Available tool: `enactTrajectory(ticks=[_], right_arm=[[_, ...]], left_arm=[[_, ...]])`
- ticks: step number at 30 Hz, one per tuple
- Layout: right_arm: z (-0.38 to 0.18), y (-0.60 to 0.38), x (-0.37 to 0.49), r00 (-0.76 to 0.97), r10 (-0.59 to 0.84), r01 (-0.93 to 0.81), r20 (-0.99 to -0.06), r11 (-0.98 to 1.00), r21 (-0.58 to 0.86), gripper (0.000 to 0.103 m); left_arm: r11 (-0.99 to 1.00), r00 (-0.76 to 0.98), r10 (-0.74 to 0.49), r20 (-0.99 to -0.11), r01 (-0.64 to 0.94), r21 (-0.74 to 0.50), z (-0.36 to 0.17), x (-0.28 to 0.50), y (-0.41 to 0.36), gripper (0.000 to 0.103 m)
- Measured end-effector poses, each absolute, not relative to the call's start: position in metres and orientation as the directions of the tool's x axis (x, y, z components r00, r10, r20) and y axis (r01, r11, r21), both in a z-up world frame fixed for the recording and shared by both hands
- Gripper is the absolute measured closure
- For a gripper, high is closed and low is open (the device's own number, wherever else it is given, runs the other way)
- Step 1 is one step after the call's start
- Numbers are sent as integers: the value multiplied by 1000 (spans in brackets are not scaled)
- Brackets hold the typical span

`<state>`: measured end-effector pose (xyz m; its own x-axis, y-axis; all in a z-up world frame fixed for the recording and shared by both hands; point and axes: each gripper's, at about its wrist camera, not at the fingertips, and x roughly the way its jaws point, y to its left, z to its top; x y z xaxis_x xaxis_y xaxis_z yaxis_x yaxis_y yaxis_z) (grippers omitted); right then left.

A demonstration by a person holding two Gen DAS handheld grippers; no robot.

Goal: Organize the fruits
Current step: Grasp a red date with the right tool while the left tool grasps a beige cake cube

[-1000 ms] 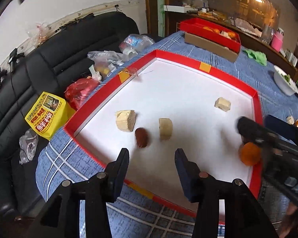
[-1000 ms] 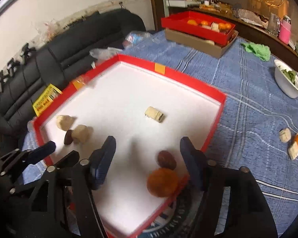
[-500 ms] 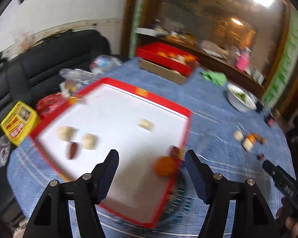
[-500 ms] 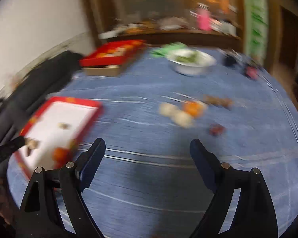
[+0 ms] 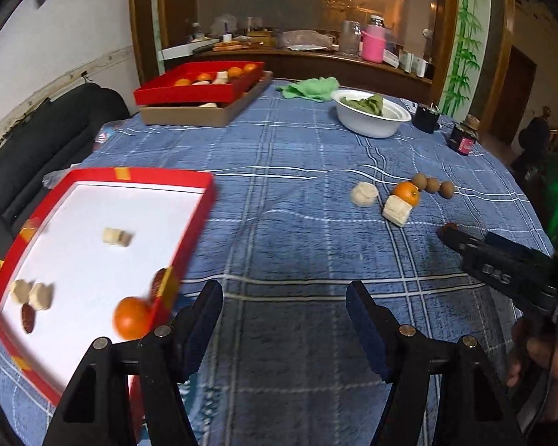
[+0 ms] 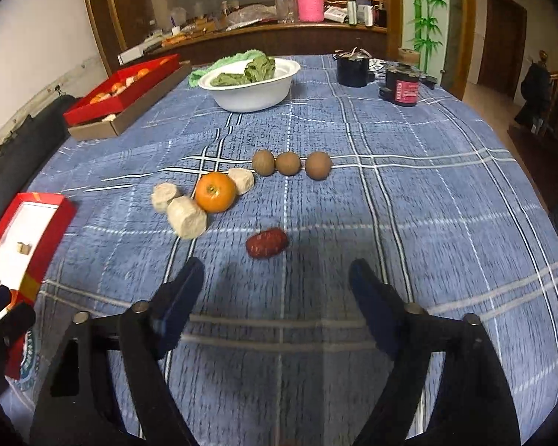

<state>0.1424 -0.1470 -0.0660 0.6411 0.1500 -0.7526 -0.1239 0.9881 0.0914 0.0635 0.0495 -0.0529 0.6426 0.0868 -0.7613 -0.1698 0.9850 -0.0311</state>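
Both jaws stand wide and empty; the right gripper (image 6: 275, 286) has just been narrowing. It has swung from the red tray (image 5: 201, 200), where an orange (image 5: 132, 317) now lies, toward the red date (image 6: 267, 242) on the bench (image 6: 409, 223), probably next.

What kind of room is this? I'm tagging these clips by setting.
Probably a home dining or living room: a table under a blue plaid cloth, a black sofa beside it, and a cluttered wooden sideboard along the far wall.
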Motion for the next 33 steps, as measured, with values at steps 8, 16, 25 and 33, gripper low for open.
enactTrajectory(ticks=[8,16,25,33], right_arm=[[-82,-137,164,617,83,-128,-782,992,4,76],[-69,-158,158,662,120,-94,-739,993,77,76],[-58,-186,158,709,148,-45,-689,985,166,76],[-58,-185,157,706,183,-71,-685,980,188,76]], left_arm=[[988,650,70,-757,-148,-35,-60,92,31,36],[997,637,21,-771,-67,-29,-73,138,-15,36],[999,625,-5,-781,-22,-25,-92,186,-50,59],[1000,626,-4,-780,-17,-20,-96,187,-50,73]])
